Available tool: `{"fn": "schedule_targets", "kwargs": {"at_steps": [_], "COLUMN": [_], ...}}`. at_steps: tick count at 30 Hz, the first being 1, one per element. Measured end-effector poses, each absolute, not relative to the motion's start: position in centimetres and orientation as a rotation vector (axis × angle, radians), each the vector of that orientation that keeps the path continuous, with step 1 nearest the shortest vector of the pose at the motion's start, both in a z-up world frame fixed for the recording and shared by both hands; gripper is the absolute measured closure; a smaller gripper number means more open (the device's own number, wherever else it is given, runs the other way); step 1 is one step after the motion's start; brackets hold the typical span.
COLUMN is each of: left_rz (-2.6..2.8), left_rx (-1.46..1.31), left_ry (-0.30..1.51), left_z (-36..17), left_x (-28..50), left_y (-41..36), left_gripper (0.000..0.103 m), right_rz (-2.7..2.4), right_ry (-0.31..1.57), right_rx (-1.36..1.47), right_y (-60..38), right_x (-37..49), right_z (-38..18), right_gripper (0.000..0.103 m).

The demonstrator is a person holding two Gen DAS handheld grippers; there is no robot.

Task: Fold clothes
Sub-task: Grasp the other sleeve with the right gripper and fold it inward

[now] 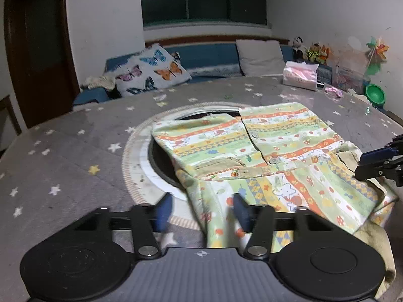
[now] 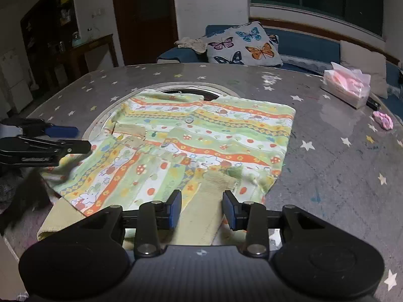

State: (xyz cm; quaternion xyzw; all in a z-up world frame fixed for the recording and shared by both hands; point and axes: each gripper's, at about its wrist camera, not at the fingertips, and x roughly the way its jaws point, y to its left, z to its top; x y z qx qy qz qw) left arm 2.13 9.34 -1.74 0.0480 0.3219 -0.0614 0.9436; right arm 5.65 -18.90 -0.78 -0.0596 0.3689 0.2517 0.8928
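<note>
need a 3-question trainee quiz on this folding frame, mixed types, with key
1. True or false: the left gripper is shut tight on the shirt.
2. Multiple choice: what lies between the open fingers of the right gripper? A) the tissue pack B) a beige cuff of the shirt C) the butterfly pillow
3. Fill in: the grey tablecloth is printed with ____.

Key:
1. False. Its fingers stand apart, at the shirt's near edge.
2. B.
3. Stars.
</note>
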Motion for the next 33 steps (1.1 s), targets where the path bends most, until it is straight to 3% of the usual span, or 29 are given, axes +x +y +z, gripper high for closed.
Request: {"fn": "schedule_targets", "kwargs": {"at_steps": [3, 5, 12, 18, 19, 20, 21, 22, 25, 27, 28, 29, 31, 33], "left_rz": [-0.143, -0.152, -0.059, -0.030, -0.056, -0.080, -0.100, -0.116, -0.139, -0.137, -0.127, -0.117, -0.104, -0.091], "left_rx": [0.098, 0.083, -0.066, -0.089, -0.078, -0.063, -0.045, -0.024, 0.014, 0.028, 0.032, 0.031, 0.011, -0.005], "left_ry": [0.680, 0.692, 0.656, 0.651, 0.637, 0.629, 0.623, 0.621, 0.648, 0.675, 0.688, 0.699, 0.692, 0.674], "left_z": [-2.3, -2.7, -2.8, -1.7, -1.2, -0.8, -0.6, -0.6, -1.3, -2.1, -2.5, -2.8, -2.9, -2.7], "left_x": [3.2, 3.5, 2.3, 1.7, 1.7, 1.8, 2.1, 2.4, 3.8, 4.7, 5.1, 5.4, 5.2, 4.9], "left_y": [9.2, 9.5, 12.9, 14.0, 13.6, 13.0, 12.4, 11.8, 10.4, 9.9, 9.9, 10.0, 10.5, 11.0], "left_gripper": [0.072, 0.095, 0.101, 0.097, 0.086, 0.069, 0.062, 0.057, 0.057, 0.067, 0.086, 0.094, 0.100, 0.101], "right_rz": [0.522, 0.525, 0.526, 0.534, 0.537, 0.540, 0.543, 0.545, 0.552, 0.552, 0.549, 0.541, 0.525, 0.520], "right_ry": [0.777, 0.781, 0.791, 0.800, 0.802, 0.803, 0.805, 0.807, 0.809, 0.806, 0.805, 0.802, 0.792, 0.780], "right_rx": [-0.113, -0.117, -0.104, -0.087, -0.087, -0.087, -0.087, -0.087, -0.093, -0.103, -0.107, -0.113, -0.124, -0.127], "right_y": [-19.0, -18.9, -19.0, -19.3, -19.2, -19.0, -18.9, -18.8, -18.4, -18.1, -18.0, -18.0, -17.9, -17.8], "right_x": [5.9, 6.0, 6.4, 6.6, 6.6, 6.7, 6.7, 6.8, 7.0, 7.2, 7.3, 7.5, 7.7, 7.9], "right_z": [-1.1, -1.2, -1.5, -1.7, -1.7, -1.8, -1.8, -1.8, -2.0, -2.2, -2.2, -2.3, -2.2, -2.0], "right_gripper": [0.068, 0.068, 0.068, 0.068, 0.068, 0.068, 0.069, 0.069, 0.069, 0.073, 0.076, 0.080, 0.095, 0.096]}}
